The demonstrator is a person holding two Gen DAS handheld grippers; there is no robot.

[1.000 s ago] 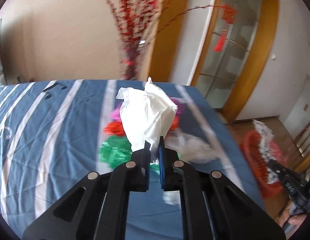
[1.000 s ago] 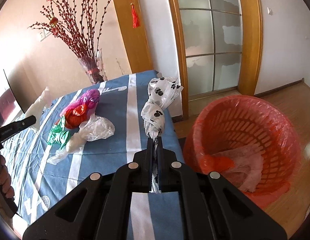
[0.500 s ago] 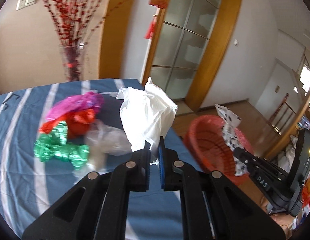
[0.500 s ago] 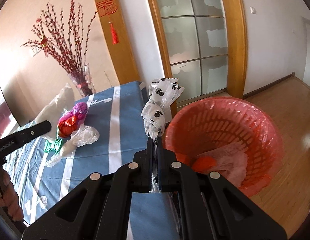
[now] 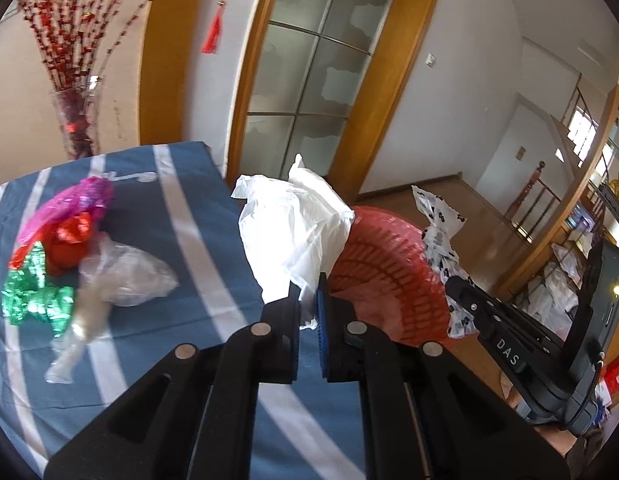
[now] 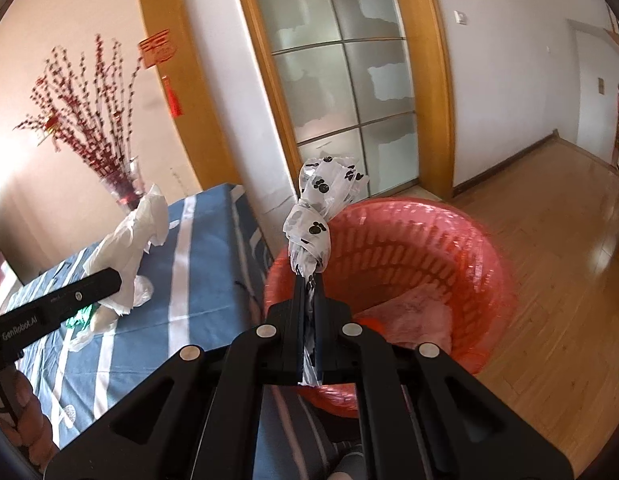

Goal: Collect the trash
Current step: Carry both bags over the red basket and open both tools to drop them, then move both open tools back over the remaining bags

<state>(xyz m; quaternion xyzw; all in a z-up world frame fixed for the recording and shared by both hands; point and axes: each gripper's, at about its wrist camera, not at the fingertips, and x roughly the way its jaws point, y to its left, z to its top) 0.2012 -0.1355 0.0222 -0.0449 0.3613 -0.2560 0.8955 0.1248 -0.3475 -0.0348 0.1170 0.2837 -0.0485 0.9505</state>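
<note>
On the left of the blue striped bench (image 5: pixel 181 216) a heap of crumpled wrappers, pink (image 5: pixel 69 204), red (image 5: pixel 67 240), green (image 5: pixel 33 296) and a clear plastic bag (image 5: pixel 121 276), lay untouched. Next came the left gripper (image 5: pixel 308 304), its fingers nipped narrow on the tail of a white plastic bag (image 5: pixel 293 232) that stood up from them over the bench's edge; the red basket (image 6: pixel 421 248) sat on the wooden floor beyond it, forward and to the right. Further right, the right gripper (image 6: pixel 308 292) was clamped tight on a twisted paw-print bag (image 6: pixel 313 220), whose long axis ran straight up out of the fingers. That bag hung directly over the basket's near rim, so the right hand looked nearer to a drop, with only a short carry inward and a release needed. Both grippers were tilted moderately downward, side by side, aimed toward the basket, which already held some pale crumpled trash (image 6: pixel 413 312).
</note>
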